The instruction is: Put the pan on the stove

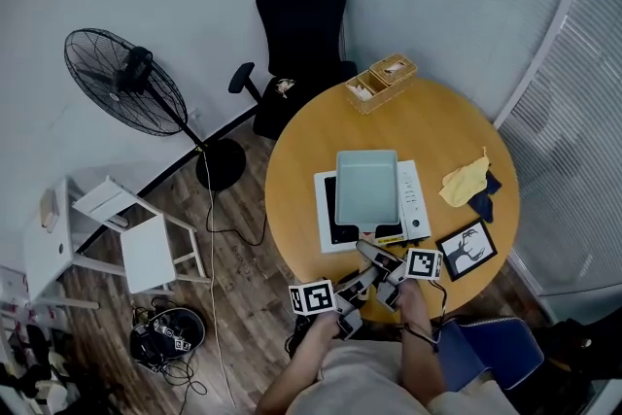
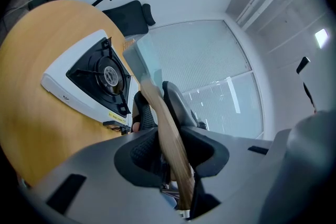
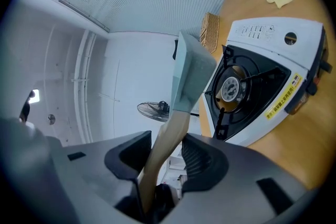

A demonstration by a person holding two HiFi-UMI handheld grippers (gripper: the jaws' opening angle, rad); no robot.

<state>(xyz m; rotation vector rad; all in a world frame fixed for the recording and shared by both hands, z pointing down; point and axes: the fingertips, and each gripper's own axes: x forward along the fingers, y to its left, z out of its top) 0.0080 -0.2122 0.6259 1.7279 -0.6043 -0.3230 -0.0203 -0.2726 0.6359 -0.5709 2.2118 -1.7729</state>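
A square pale-green pan (image 1: pixel 366 185) hangs over the white single-burner stove (image 1: pixel 416 199) on the round wooden table (image 1: pixel 292 180). Its wooden handle (image 1: pixel 372 253) points at me. My left gripper (image 1: pixel 358 285) and right gripper (image 1: pixel 389 269) both clamp that handle near the table's front edge. In the left gripper view the handle (image 2: pixel 168 134) runs between the jaws (image 2: pixel 168 160), with the pan (image 2: pixel 137 55) held off the burner (image 2: pixel 107 75). The right gripper (image 3: pixel 165 160) grips the handle (image 3: pixel 168 139) the same way, with the pan (image 3: pixel 191 73) beside the stove (image 3: pixel 262 86).
A yellow cloth (image 1: pixel 465 180) on a dark cloth (image 1: pixel 483 202) and a framed picture (image 1: pixel 466 250) lie right of the stove. A wicker basket (image 1: pixel 381 81) sits at the table's far edge. A black office chair (image 1: pixel 301 34), a floor fan (image 1: pixel 126 78) and white chairs (image 1: pixel 146 248) stand around.
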